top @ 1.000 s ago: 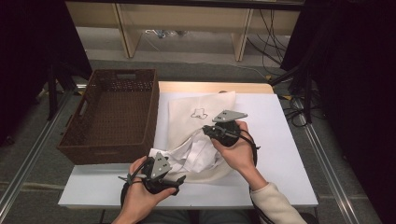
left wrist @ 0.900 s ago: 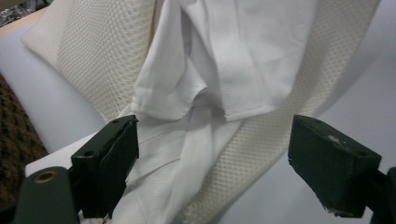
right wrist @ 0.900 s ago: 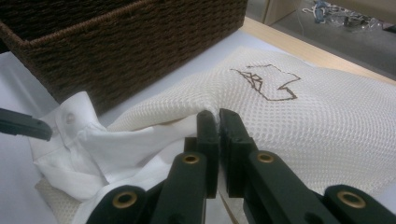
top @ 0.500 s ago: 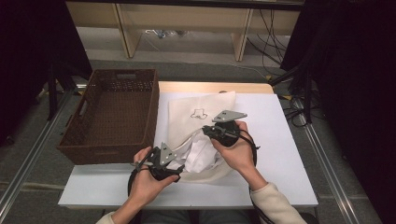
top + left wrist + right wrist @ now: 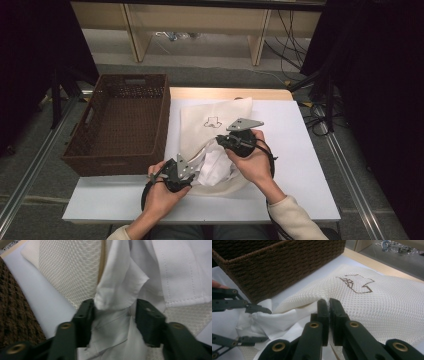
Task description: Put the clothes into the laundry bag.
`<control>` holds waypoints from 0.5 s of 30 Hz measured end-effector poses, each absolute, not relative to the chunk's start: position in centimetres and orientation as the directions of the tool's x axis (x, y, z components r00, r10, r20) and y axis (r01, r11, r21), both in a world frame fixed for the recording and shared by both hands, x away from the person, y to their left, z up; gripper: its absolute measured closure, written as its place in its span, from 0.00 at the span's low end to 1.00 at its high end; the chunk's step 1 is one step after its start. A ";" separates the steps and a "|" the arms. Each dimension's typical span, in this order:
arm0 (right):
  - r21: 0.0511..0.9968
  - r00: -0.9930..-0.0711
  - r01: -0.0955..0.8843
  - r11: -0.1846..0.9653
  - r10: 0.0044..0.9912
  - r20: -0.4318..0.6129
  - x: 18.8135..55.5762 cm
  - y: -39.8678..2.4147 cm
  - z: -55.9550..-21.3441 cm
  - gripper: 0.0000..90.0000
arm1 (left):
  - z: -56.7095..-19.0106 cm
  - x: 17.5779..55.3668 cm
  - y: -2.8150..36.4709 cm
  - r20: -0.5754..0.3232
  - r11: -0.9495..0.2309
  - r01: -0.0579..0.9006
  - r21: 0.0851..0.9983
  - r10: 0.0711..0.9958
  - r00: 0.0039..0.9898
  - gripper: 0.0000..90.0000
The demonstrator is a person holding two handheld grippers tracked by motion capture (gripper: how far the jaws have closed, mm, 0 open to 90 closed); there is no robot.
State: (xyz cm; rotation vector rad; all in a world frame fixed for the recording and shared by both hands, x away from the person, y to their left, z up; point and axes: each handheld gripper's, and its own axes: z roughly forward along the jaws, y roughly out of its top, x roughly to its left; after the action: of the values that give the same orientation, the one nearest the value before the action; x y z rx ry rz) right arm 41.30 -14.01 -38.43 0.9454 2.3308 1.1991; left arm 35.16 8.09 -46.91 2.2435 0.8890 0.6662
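Note:
A cream mesh bag point(image 5: 215, 112) with a brown outline print lies on the white table point(image 5: 300, 150). A white garment point(image 5: 215, 167) spills from its near opening. My right gripper point(image 5: 218, 139) is shut on the bag's mesh edge point(image 5: 374, 305); its jaws point(image 5: 328, 302) meet with the rim pinched between them. My left gripper point(image 5: 192, 167) sits at the garment's near left. Its jaws point(image 5: 115, 307) have just been closing around a bunched fold of the white garment point(image 5: 120, 282), which fills the gap between them loosely. The left gripper point(image 5: 265, 325) is also in the right gripper view, straddling the cloth point(image 5: 279, 320).
A dark brown woven basket point(image 5: 120, 120) stands on the table's left side, its wall close beside the bag point(image 5: 274, 265) point(image 5: 12, 315). Bare white tabletop lies to the right of the bag and along the near edge. Shelving and cables are beyond the far edge.
My left gripper has moved up and right from the near table edge onto the white garment, and its jaws have narrowed around a fold. The right gripper has stayed still on the bag.

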 end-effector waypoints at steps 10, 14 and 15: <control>0.814 -0.712 0.404 0.418 0.702 -0.008 41.3 -14.0 -38.5 0.98 | -46.0 34.9 7.7 0.109 -0.494 0.382 0.781 0.710 0.696 0.98; 0.815 -0.713 0.399 0.420 0.701 -0.011 41.2 -13.9 -38.5 0.98 | -46.2 35.0 6.5 0.044 -0.468 0.384 0.796 0.677 0.735 0.99; 0.815 -0.712 0.399 0.420 0.702 -0.013 41.3 -13.8 -38.6 0.98 | -46.3 35.0 6.0 0.010 -0.445 0.392 0.805 0.671 0.741 0.99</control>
State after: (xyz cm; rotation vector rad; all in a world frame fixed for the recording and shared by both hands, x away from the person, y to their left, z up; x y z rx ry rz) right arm 41.25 -13.84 -38.56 0.9451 2.3270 1.1934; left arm 35.00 5.96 -46.26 2.0896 0.7999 0.4171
